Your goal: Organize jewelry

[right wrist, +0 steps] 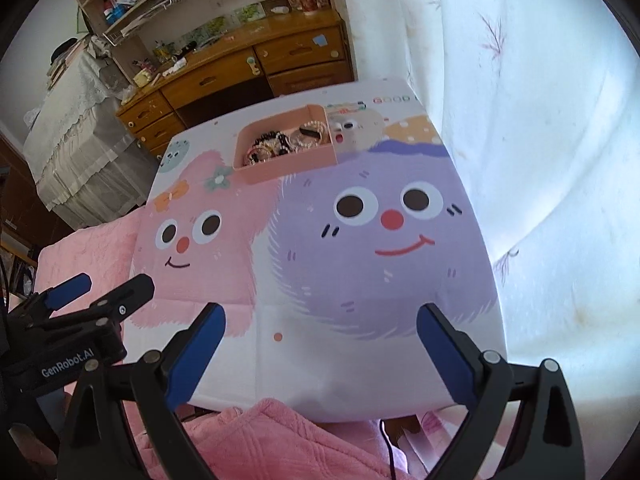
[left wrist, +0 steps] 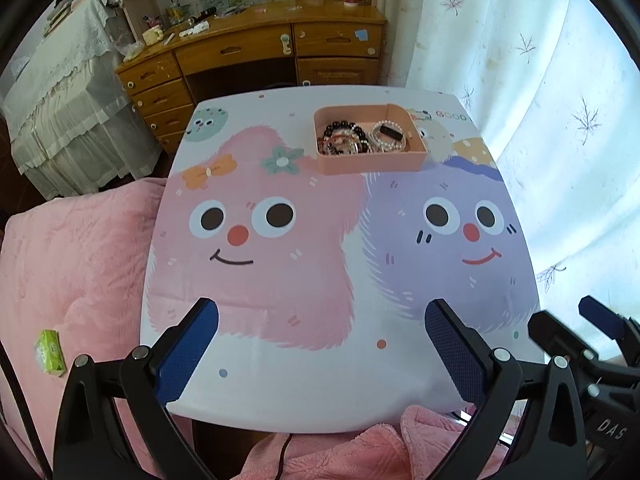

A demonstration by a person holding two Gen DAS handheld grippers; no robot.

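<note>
A pink tray (left wrist: 370,165) (right wrist: 280,170) stands on the far part of the small table (left wrist: 320,392) (right wrist: 320,360), which has a cartoon-face cover. Inside lie dark bead bracelets (left wrist: 344,136) (right wrist: 272,142) and pearl bracelets (left wrist: 390,138) (right wrist: 310,130) in a tangle. My left gripper (left wrist: 322,312) (right wrist: 110,286) hangs open above the table's near edge, nothing between its blue pads. My right gripper (right wrist: 320,316) (left wrist: 568,320) is also open and empty, over the near right part of the table. Both are well short of the tray.
A pink blanket (left wrist: 72,264) (right wrist: 280,440) lies left of and below the table, with a green packet (left wrist: 50,350) on it. A wooden desk (left wrist: 256,48) (right wrist: 248,68) with clutter stands behind. A white curtain (left wrist: 540,120) (right wrist: 540,120) hangs on the right.
</note>
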